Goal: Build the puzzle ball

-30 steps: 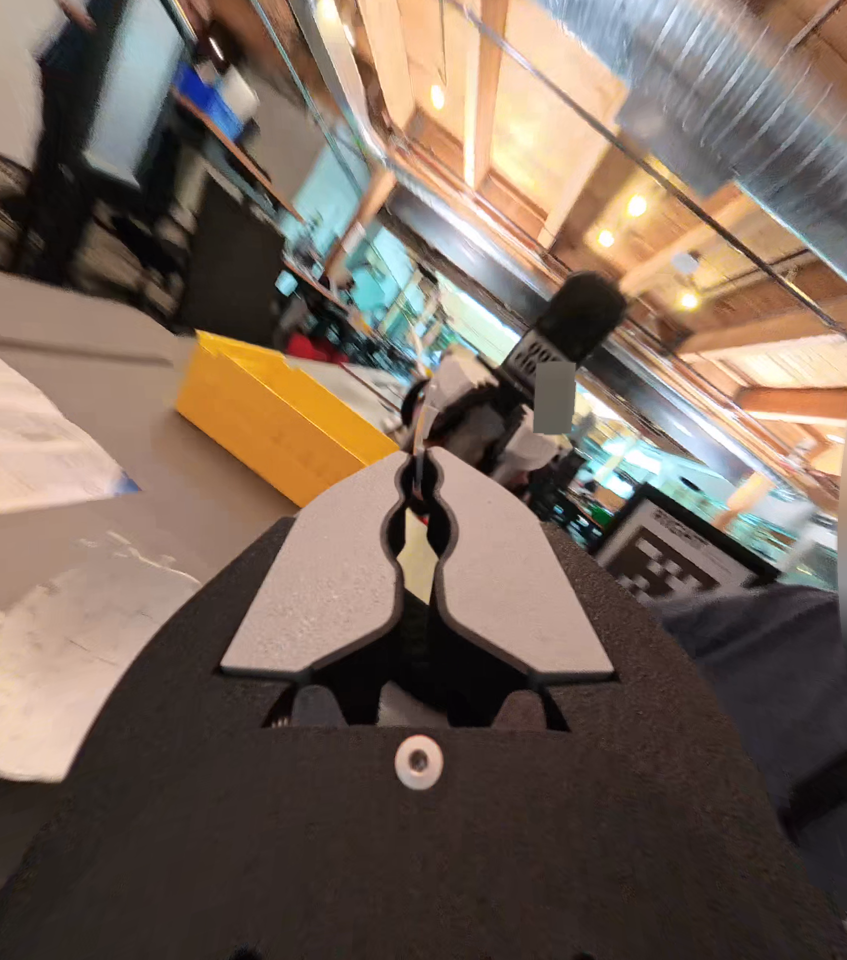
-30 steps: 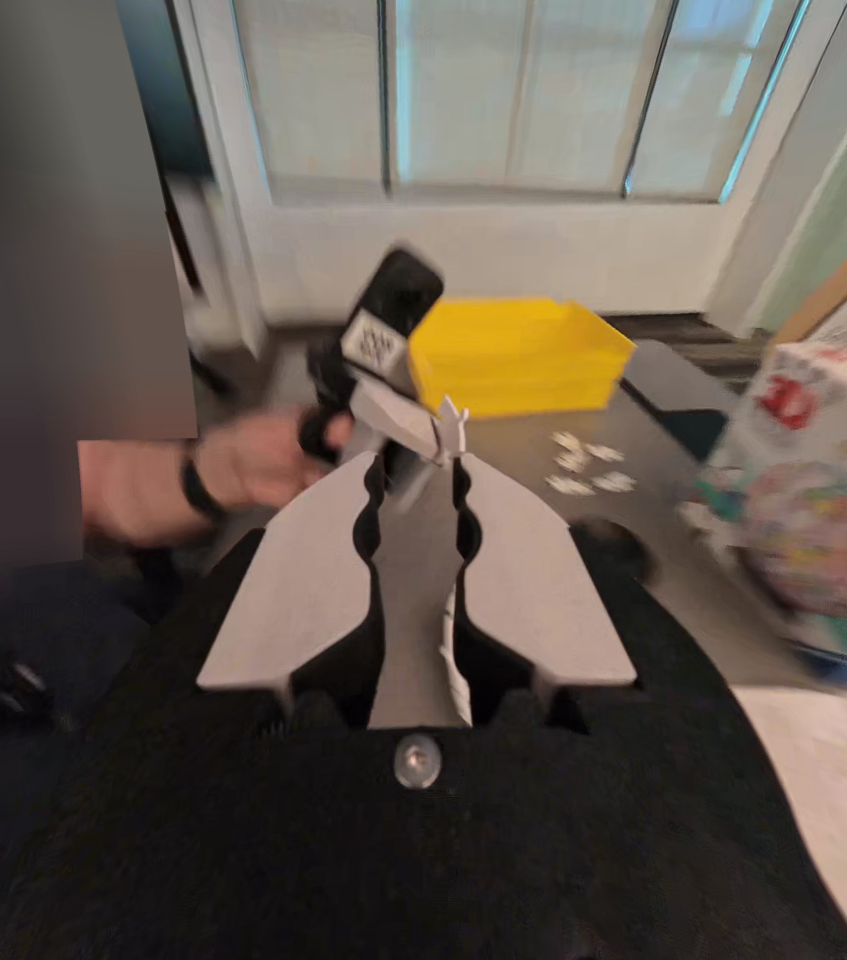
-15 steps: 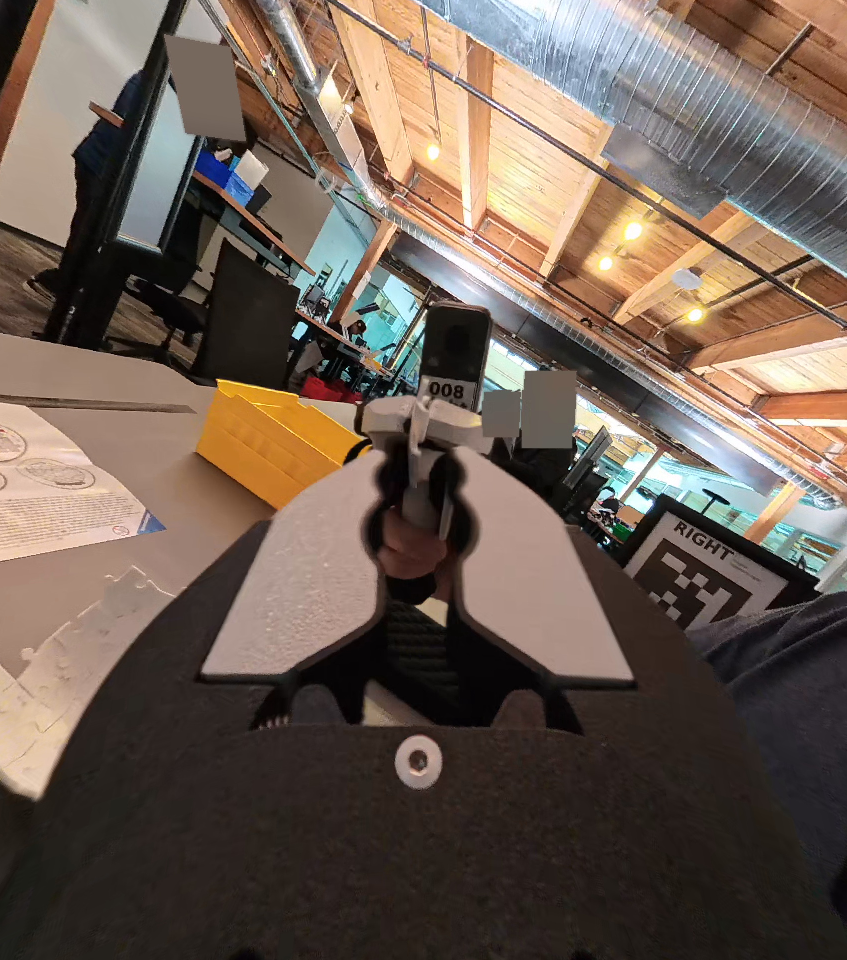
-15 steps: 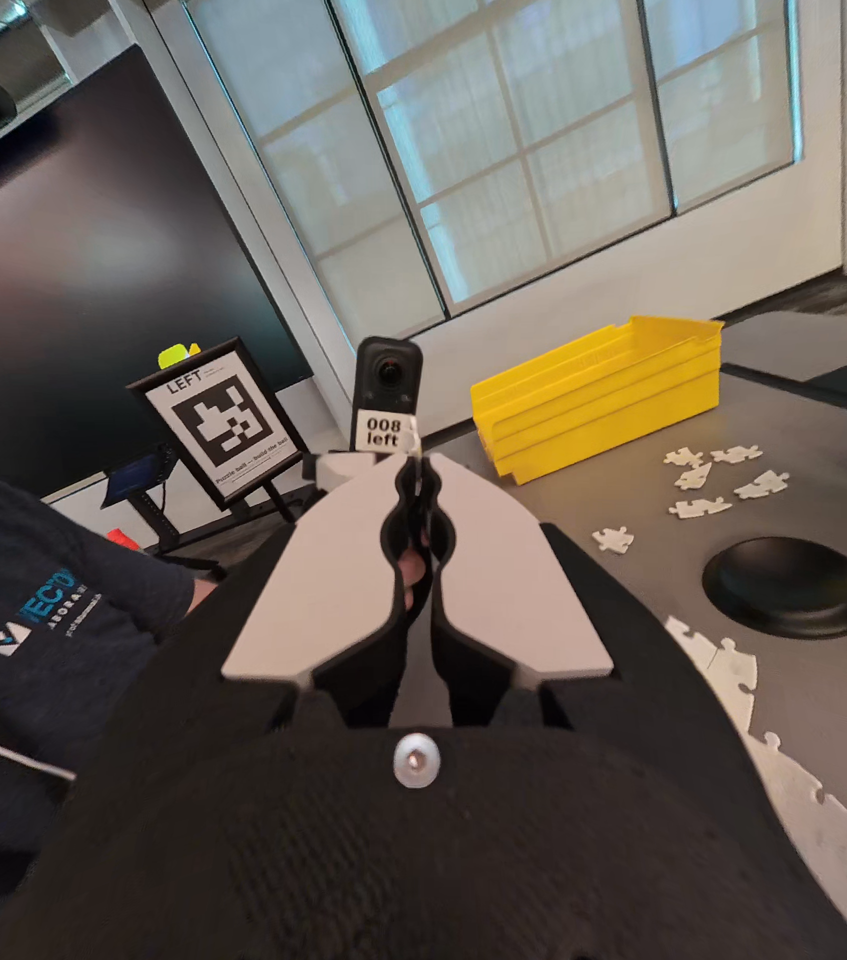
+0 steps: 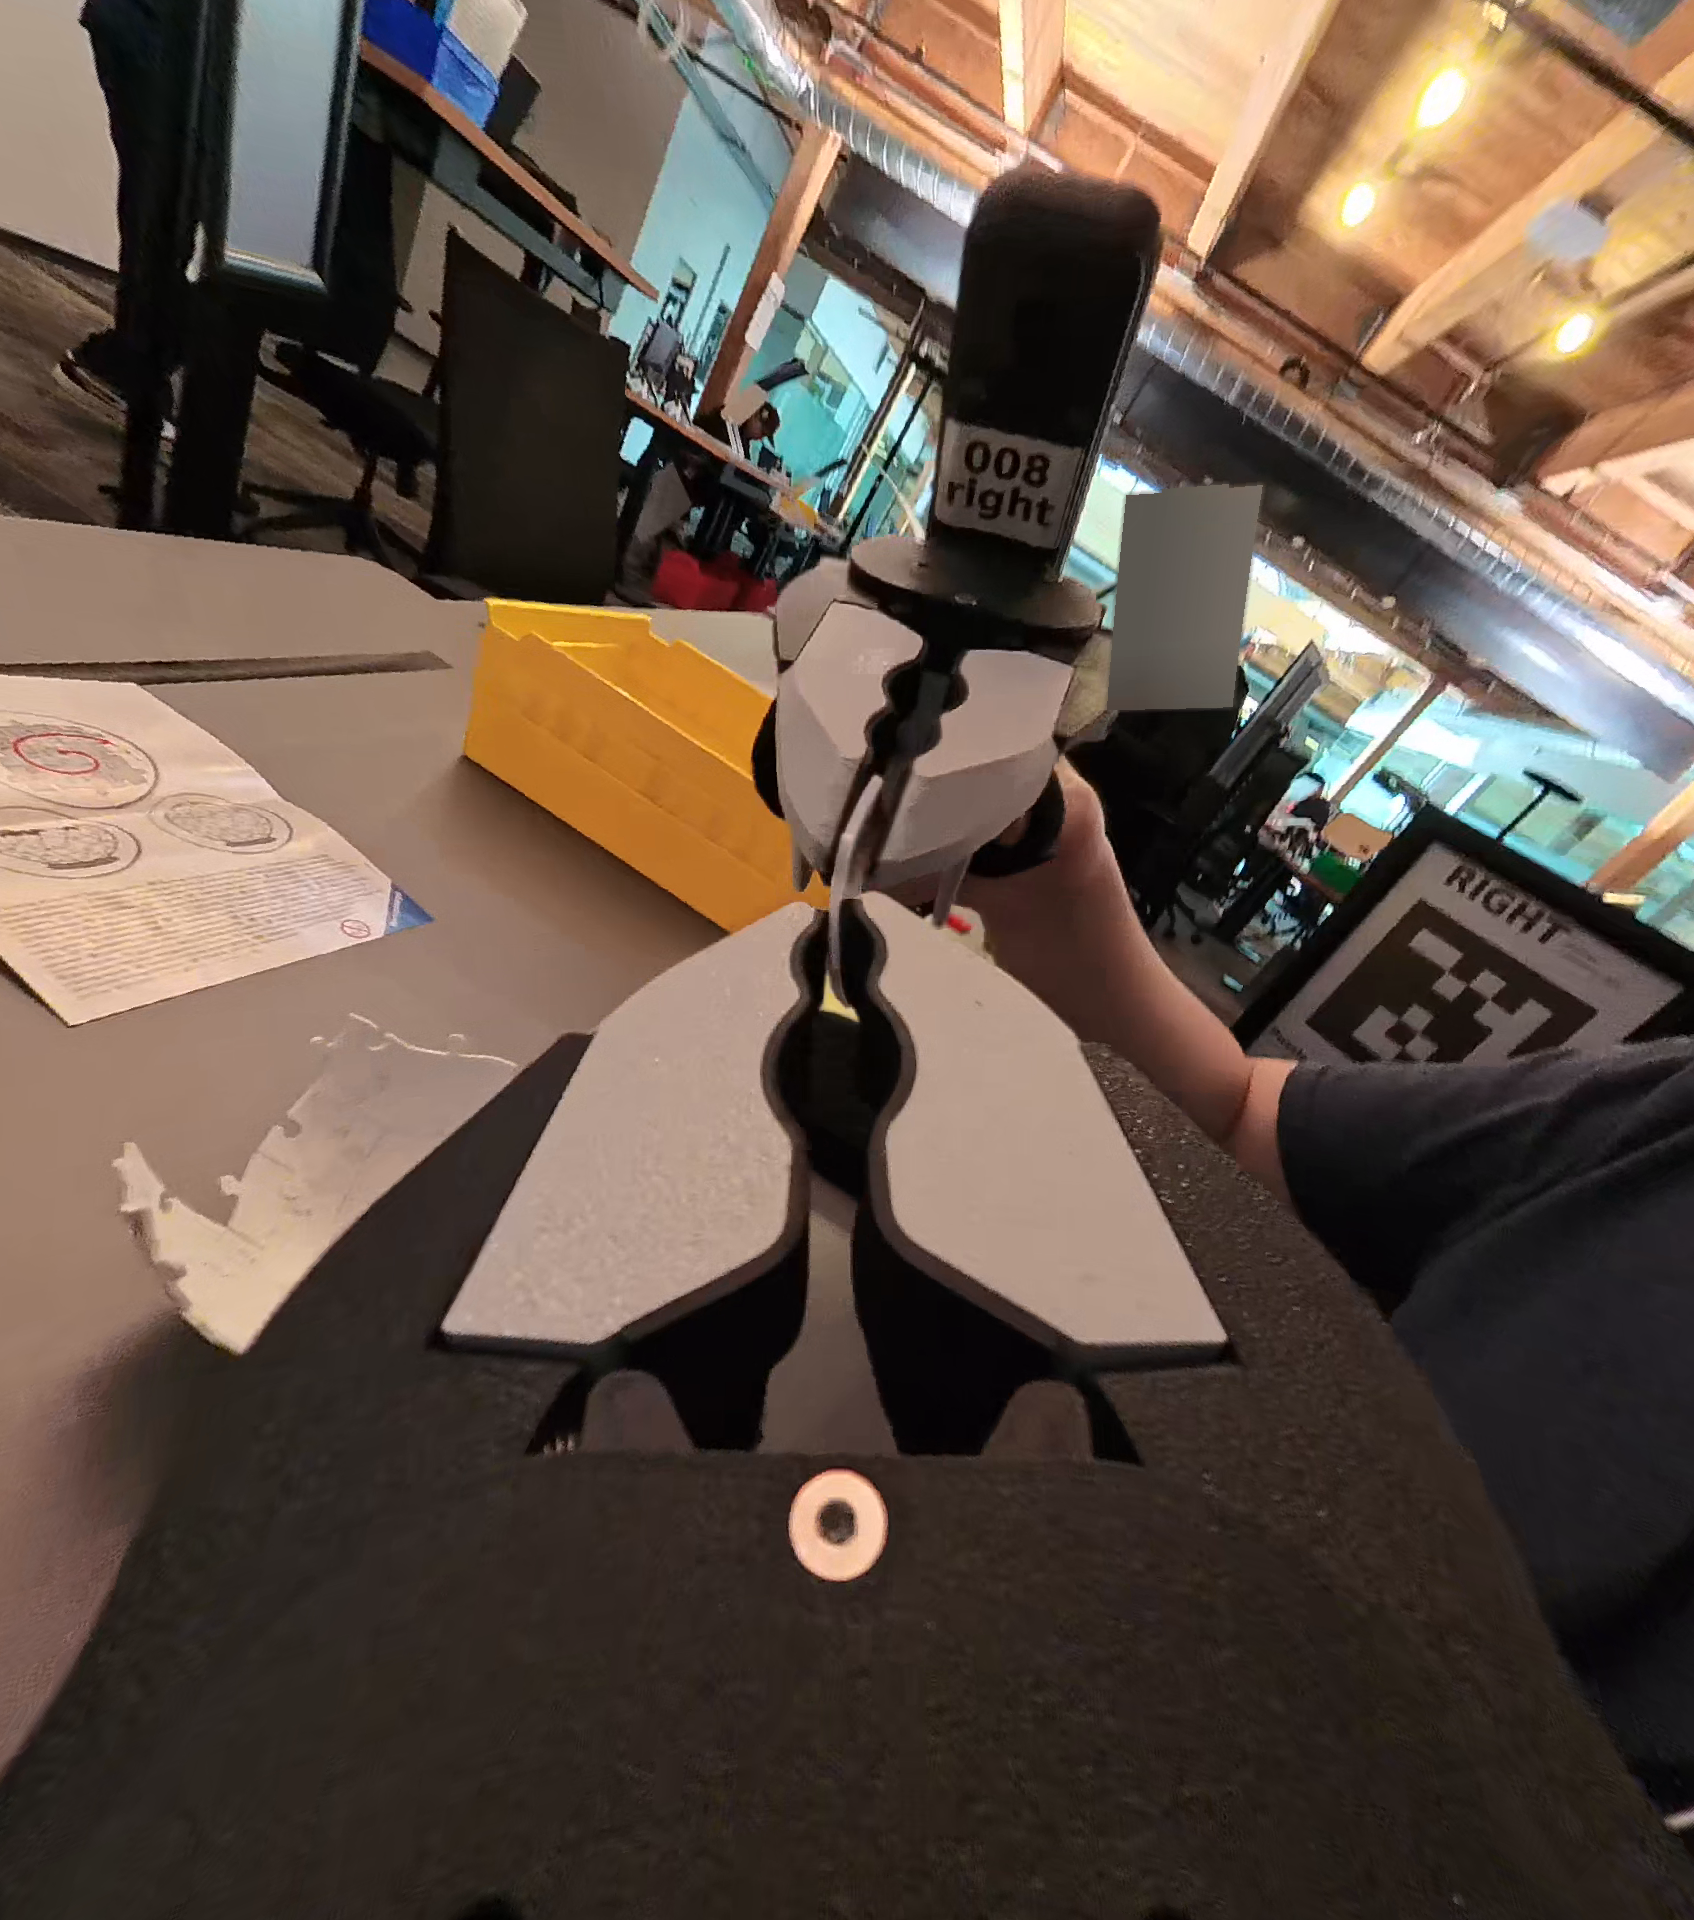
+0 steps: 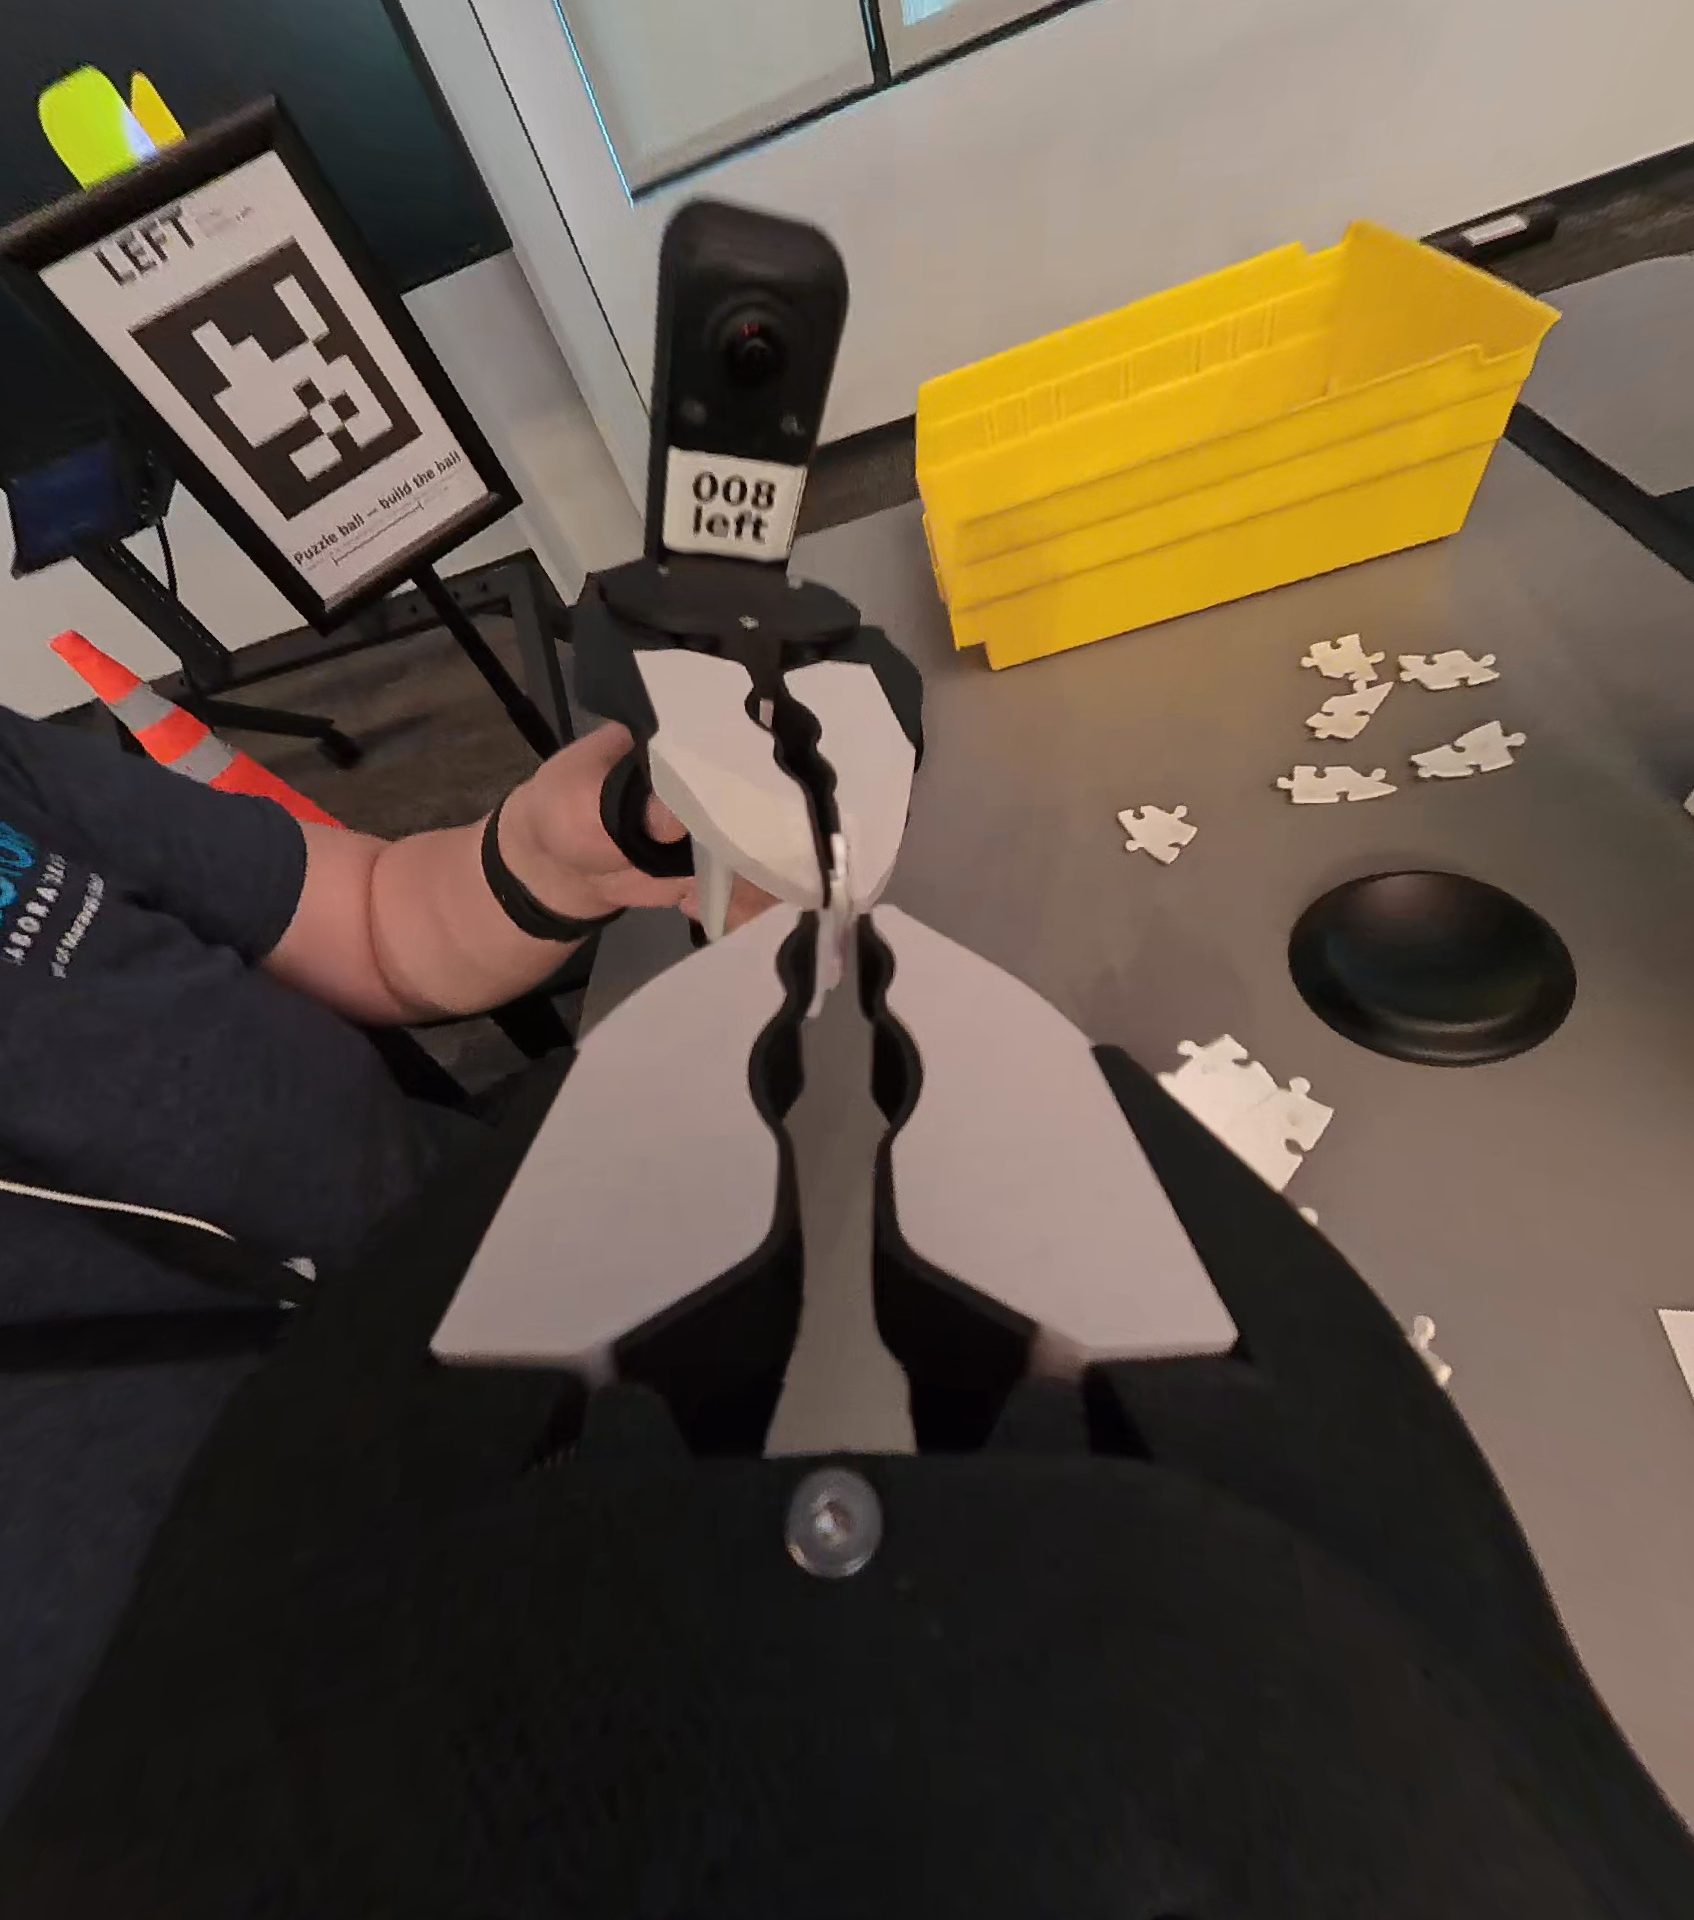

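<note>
Left wrist view: the left gripper point(image 5: 838, 940) has its fingers pressed together at the tips on a thin white puzzle piece point(image 5: 835, 951), seen edge-on. Directly ahead and slightly above, the right gripper point(image 5: 869, 831) points back at it, its fingers likewise nipped on a white piece point(image 5: 853, 844). The two pieces meet tip to tip between the grippers; whether they are already interlocked cannot be told. Down to the left of the left gripper lies a curved joined section of the ball point(image 5: 292, 1184) on the grey table point(image 5: 43, 1039), with an instruction sheet point(image 5: 116, 821) farther left and a yellow bin point(image 5: 635, 758) ahead.

Right wrist view: the right gripper point(image 6: 838, 930) is clamped on its piece point(image 6: 830, 961), and the left gripper point(image 6: 835, 868) faces it just ahead, its own piece point(image 6: 839, 854) touching. To the right lie loose pieces point(image 6: 1383, 727), a black round stand point(image 6: 1430, 961) and a small joined section point(image 6: 1243, 1101).

The step appears to be joining two pieces in mid-air. To do it well, keep both pieces in one plane, line the tab up with its socket, and press them together along that plane rather than twisting. Grips this near the edges will likely let the pieces pivot, so push gently and steadily. A slip would drop a piece to the table.
</note>
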Demonstrator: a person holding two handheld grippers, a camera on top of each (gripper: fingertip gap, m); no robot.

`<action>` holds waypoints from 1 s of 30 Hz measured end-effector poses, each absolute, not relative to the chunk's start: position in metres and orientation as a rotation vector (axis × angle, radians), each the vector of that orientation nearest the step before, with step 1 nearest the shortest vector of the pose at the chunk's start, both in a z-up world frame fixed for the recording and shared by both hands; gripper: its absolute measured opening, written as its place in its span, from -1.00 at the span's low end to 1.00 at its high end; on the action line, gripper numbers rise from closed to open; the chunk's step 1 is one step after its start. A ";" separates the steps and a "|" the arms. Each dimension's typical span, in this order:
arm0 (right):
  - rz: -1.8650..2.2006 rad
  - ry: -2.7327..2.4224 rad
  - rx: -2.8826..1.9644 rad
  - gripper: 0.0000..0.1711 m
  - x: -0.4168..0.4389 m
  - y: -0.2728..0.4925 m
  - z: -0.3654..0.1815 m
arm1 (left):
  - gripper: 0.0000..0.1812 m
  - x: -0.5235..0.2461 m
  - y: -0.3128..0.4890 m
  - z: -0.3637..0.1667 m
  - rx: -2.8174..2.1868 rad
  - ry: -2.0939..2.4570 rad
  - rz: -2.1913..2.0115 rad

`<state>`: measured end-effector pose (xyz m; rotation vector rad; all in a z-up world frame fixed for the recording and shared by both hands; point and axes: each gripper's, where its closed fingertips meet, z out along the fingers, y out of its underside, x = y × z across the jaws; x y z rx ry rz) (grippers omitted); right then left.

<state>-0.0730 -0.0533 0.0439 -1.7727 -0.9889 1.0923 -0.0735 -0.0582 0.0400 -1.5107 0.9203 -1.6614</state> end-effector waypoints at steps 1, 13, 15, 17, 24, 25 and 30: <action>1.111 -0.969 -1.763 -0.84 -0.073 -0.052 0.047 | -0.98 -0.074 -0.056 0.040 -1.511 0.895 -1.673; 0.977 -1.020 -1.848 -0.97 -0.048 -0.018 0.024 | -0.14 -0.086 -0.040 0.007 -1.663 0.877 -1.475; 1.036 -1.001 -1.913 -0.97 -0.027 -0.002 0.007 | 0.00 -0.100 -0.038 -0.028 -1.742 0.929 -1.229; 0.989 -0.967 -2.013 -0.97 -0.005 0.023 -0.022 | 0.09 -0.106 -0.046 -0.060 -1.802 0.957 -1.069; 1.126 -1.113 -1.948 -0.97 -0.016 0.052 -0.056 | 0.23 -0.089 -0.048 -0.120 -1.940 1.059 -0.672; 1.092 -1.145 -1.938 -0.97 -0.018 0.056 -0.057 | 0.25 -0.086 -0.046 -0.124 -1.949 1.064 -0.654; 1.190 -1.190 -1.972 -0.97 -0.026 0.062 -0.069 | 0.27 -0.075 -0.030 -0.137 -1.990 1.074 -0.572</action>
